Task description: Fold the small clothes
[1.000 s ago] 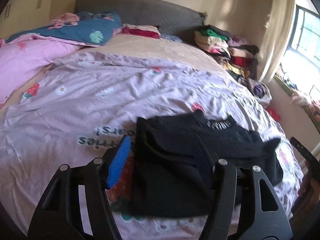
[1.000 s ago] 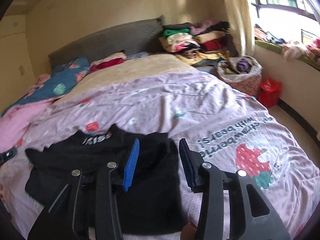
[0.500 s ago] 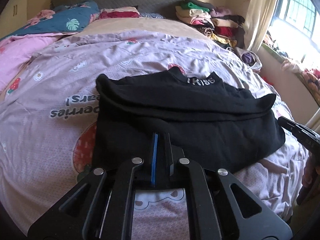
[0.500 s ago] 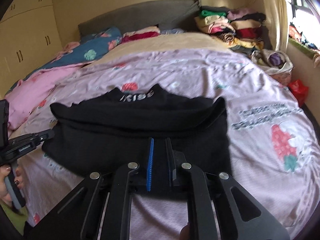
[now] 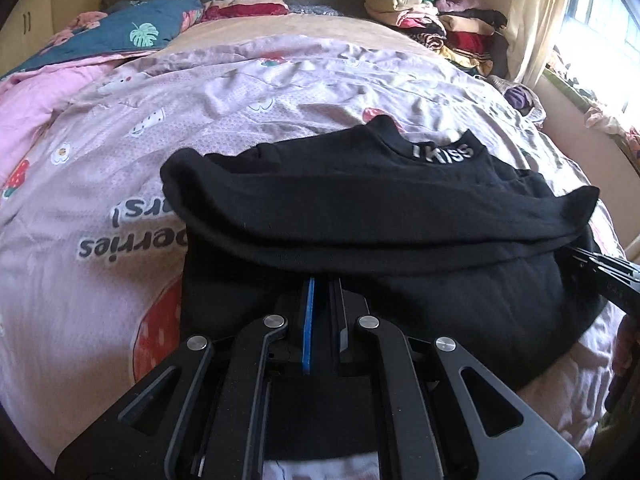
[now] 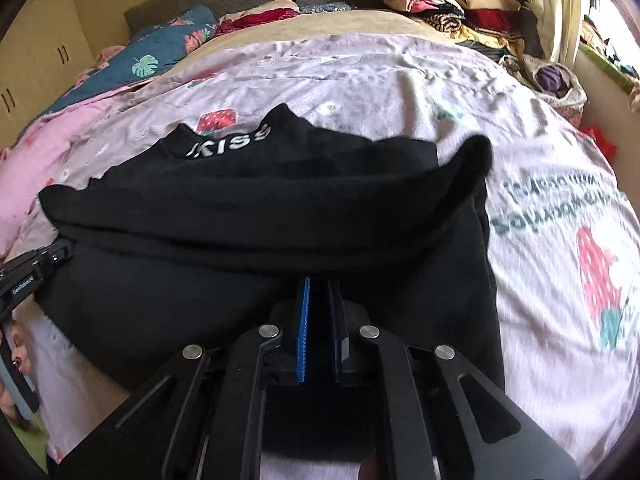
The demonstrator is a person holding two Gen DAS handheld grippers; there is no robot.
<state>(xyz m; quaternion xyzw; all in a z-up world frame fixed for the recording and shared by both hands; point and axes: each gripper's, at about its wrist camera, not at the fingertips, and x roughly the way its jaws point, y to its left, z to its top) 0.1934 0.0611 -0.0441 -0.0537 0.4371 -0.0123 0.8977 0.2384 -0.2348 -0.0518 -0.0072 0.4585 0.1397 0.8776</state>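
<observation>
At lower centre of each wrist view, the left gripper (image 5: pixel 322 300) and right gripper (image 6: pixel 319 300) have jaws clamped on the near hem of the black knit top (image 5: pixel 380 216), lying on the lilac strawberry-print bed cover (image 5: pixel 240 92).

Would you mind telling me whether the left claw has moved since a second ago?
Yes. The left claw came down and forward onto the black top's near hem, shutting on it.

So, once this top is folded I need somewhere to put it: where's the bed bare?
Bare quilt lies between the black top and the pillows, and right of the top by the strawberry print. The far right corner is crowded with the clothes pile.
</observation>
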